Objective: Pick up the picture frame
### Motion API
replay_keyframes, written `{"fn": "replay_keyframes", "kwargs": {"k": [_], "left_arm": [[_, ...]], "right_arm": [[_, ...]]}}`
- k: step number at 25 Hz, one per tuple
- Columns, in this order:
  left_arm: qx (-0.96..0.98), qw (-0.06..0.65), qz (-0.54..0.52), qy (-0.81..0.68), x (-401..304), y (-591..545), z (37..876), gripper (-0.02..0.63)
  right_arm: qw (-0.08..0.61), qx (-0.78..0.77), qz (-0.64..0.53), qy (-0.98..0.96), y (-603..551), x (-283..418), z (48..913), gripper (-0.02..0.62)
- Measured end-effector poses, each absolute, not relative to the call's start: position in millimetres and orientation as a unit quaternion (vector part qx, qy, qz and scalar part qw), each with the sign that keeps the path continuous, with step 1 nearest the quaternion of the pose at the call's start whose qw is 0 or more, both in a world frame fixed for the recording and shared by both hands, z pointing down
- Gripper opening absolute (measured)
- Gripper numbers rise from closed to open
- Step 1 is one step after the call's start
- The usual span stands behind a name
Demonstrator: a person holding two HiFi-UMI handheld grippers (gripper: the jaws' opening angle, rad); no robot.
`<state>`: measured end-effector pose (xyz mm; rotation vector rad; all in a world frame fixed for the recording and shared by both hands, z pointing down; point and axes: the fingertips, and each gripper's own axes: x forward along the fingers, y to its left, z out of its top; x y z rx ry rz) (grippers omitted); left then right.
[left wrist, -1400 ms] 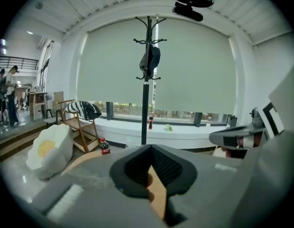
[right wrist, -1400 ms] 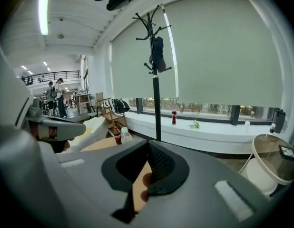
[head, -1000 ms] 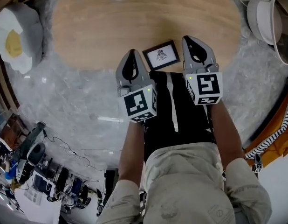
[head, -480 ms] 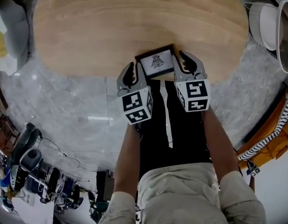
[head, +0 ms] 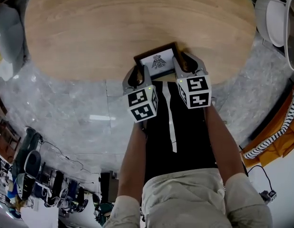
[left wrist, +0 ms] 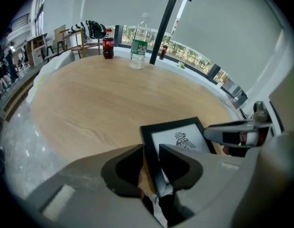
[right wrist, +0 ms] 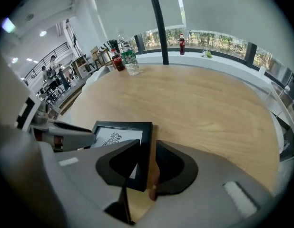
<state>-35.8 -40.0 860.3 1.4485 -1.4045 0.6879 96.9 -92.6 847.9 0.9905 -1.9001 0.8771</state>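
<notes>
Two sets of tongs now bracket the small black-rimmed picture frame with the white mat and dark bird-like print [head: 158, 61], which lies flat at the near edge of the pale oval wooden table [head: 113, 27], right in front of the person. The left gripper [left wrist: 151, 151] has its jaws spread, with the frame's left rail in the gap between them. The right gripper [right wrist: 147, 148] is spread the same way over the right rail. From where I stand neither pair looks to be pressing on the wood yet, so nothing is gripped. Both pairs of jaws have just been opening. A second ago they were together and both tools hung higher, short of the frame. Since then the hands have dropped and tipped down over the table edge, one to each side of the frame, which looks not to have shifted on the table. I would say the reach is done and the squeeze comes next, with the lift after it. The rails are thin and the frame lies flat, so a jaw could ride over the top instead of catching the edge. Far across the table stand a red-labelled cola bottle [left wrist: 108, 44] and a clear plastic water bottle [left wrist: 139, 42], well apart from all this.
</notes>
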Motion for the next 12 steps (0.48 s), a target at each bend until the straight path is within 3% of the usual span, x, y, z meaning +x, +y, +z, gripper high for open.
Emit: {"fn": "replay_keyframes", "kwargs": {"k": [12], "left_arm": [[0.597,0.49,0.281,-0.571,-37,-39,867,0.112]], "right_arm": [[0.411,0.371,0.369,-0.746,-86,86,861,0.098]]}}
